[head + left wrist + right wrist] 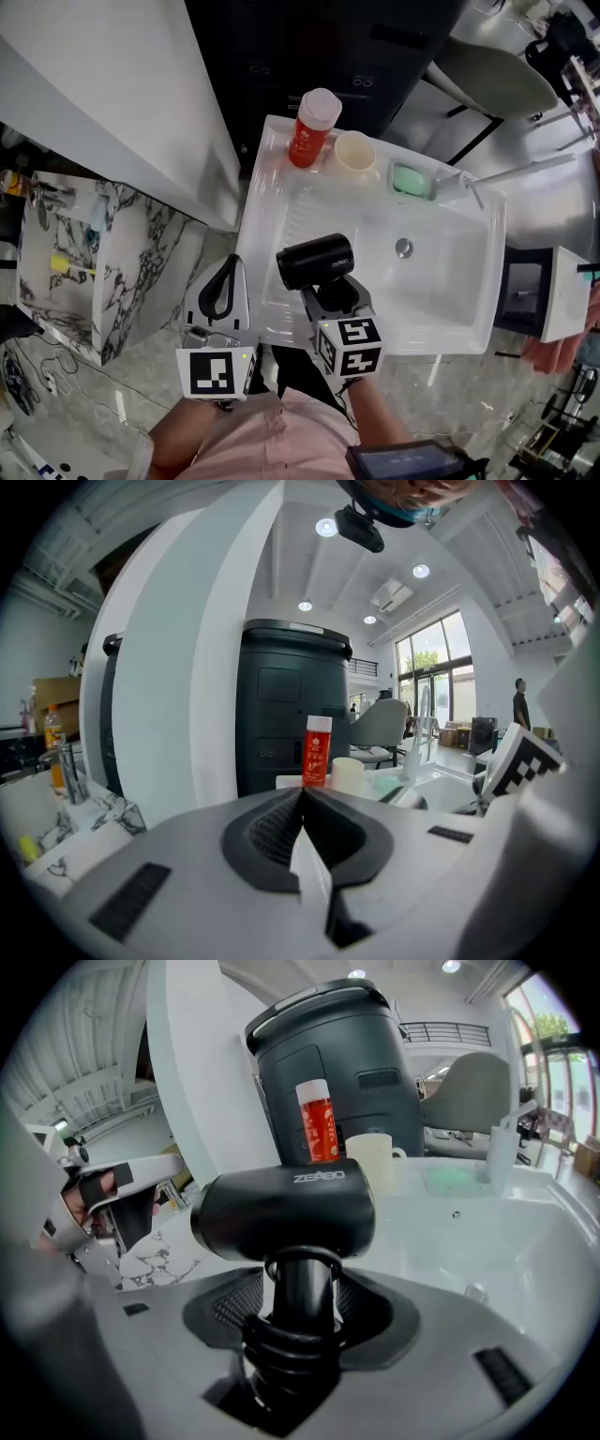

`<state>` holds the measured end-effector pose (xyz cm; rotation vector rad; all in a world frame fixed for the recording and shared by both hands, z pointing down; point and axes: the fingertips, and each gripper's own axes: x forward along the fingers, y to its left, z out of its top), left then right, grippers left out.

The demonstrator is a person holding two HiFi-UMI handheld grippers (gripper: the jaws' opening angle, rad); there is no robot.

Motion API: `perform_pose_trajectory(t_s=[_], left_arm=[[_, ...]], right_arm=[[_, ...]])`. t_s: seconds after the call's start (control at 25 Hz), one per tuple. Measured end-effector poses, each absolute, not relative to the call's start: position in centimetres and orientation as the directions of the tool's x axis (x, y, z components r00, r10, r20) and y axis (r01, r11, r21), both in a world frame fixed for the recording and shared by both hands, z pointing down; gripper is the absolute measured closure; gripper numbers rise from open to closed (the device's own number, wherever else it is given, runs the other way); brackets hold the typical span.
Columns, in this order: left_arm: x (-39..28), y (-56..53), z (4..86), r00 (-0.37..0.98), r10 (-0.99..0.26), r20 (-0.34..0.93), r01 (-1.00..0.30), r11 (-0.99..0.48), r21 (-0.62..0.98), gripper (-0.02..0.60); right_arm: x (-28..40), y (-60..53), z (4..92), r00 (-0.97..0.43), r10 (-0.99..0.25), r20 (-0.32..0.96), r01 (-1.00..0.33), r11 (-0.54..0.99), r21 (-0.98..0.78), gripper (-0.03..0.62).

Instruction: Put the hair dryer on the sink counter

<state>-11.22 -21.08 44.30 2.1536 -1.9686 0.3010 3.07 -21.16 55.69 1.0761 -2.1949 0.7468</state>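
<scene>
A white sink counter [255, 234] stood before a dark cabinet. At the sink's near edge, the right gripper's [336, 292] fingers pinched the handle of the black hair dryer [315, 260], which was over the basin's left part. Just left of the sink, the left gripper's [221, 286] fingers were pressed together. On the sink's far rim stood a red bottle [312, 128] and a cup [354, 152].
</scene>
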Motion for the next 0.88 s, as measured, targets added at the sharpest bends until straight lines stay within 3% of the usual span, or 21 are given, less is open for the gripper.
perform_pose_trajectory(t_s=[0.88], left_arm=[[-11.9, -22.8, 45.4, 0.061, -0.95, 0.307, -0.995, -0.035, 0.09, 0.572]], right_arm=[[2.5, -20.5, 61.9, -0.427, -0.231, 0.874, -0.821, 0.504, -0.269, 0.338]])
